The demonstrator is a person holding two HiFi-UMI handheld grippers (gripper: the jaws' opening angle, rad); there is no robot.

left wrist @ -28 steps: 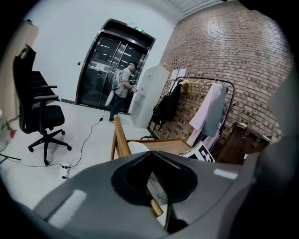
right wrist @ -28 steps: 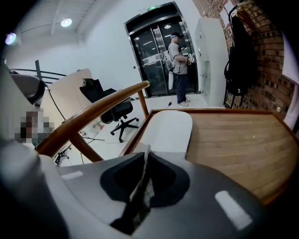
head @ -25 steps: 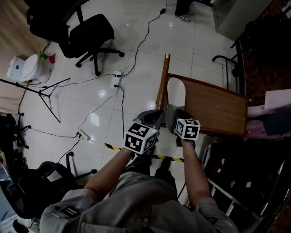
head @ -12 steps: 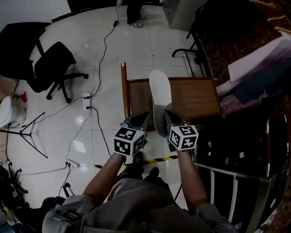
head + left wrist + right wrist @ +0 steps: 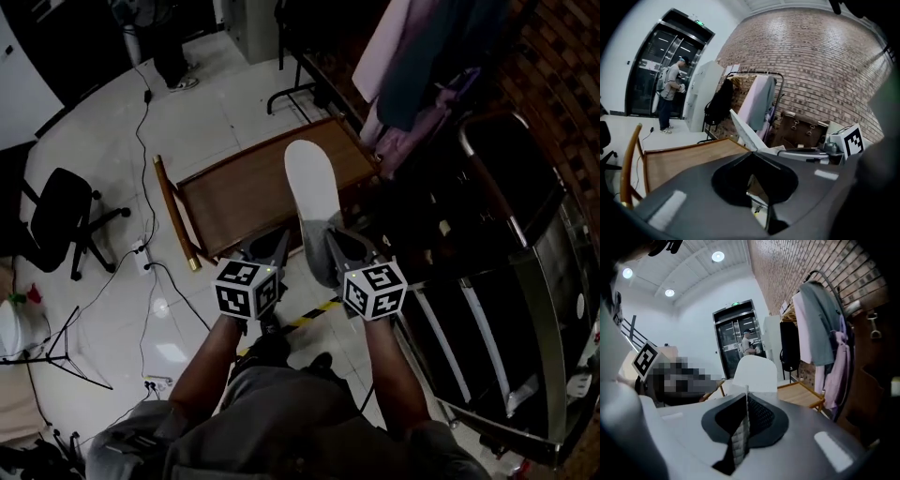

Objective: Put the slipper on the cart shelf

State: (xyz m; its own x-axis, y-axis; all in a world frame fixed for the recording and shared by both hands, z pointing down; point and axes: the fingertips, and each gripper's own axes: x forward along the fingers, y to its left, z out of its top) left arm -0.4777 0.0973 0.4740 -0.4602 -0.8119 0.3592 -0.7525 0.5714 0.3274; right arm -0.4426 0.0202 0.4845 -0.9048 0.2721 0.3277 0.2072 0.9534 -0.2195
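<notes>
The white slipper (image 5: 311,187) sticks out ahead of me, sole up, over a low wooden shelf (image 5: 239,197) with gold posts. My right gripper (image 5: 330,246) is shut on the slipper's near end; in the right gripper view the pale slipper (image 5: 754,373) rises just past the closed jaws (image 5: 746,401). My left gripper (image 5: 274,249) hangs beside it on the left, jaws together with nothing in them. In the left gripper view the slipper (image 5: 746,133) shows edge-on to the right. A dark metal cart (image 5: 511,281) with rails stands at the right.
Clothes hang on a rack (image 5: 412,56) behind the cart. A black office chair (image 5: 58,220) and cables (image 5: 141,267) are on the white tile floor to the left. Yellow-black tape (image 5: 314,316) crosses the floor by my feet. A person (image 5: 670,91) stands at a far doorway.
The view has swung to the right. Both grippers and the slipper have gone with it, so the wooden shelf now lies left of centre and the metal cart fills the right.
</notes>
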